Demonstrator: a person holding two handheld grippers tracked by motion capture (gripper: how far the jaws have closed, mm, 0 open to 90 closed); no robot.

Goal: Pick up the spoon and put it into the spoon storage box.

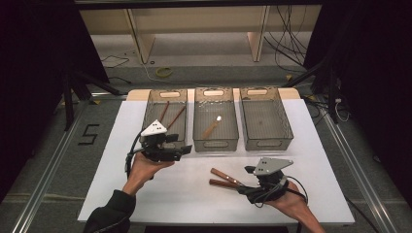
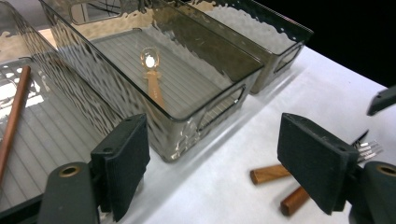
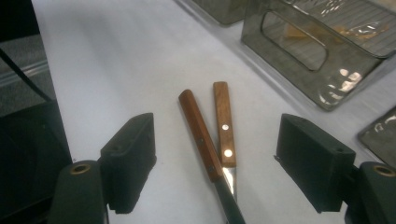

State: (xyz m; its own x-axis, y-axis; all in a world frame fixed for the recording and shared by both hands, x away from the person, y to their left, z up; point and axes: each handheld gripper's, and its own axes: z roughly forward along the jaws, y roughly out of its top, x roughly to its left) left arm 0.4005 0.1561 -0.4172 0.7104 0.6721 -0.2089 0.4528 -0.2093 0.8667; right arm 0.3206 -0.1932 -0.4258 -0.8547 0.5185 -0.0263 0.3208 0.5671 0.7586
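Observation:
Two wooden-handled utensils (image 1: 224, 178) lie side by side on the white table (image 1: 184, 194), their handles pointing toward the bins. In the right gripper view the darker handle (image 3: 198, 135) lies left of the lighter, riveted one (image 3: 224, 123). My right gripper (image 1: 246, 180) is open just behind them, its jaws straddling their metal ends without touching (image 3: 219, 158). My left gripper (image 1: 180, 145) is open and empty at the near end of the left bin (image 1: 166, 92). In its own view, the left gripper (image 2: 217, 154) faces the middle bin's front corner, with both handles (image 2: 268, 173) lower right.
Three smoky clear bins stand in a row at the table's far side. The left bin holds two brown sticks (image 1: 176, 117). The middle bin (image 1: 216, 141) holds a wooden-handled spoon (image 1: 212, 128). The right bin (image 1: 267, 141) looks empty. Cables lie on the floor beyond.

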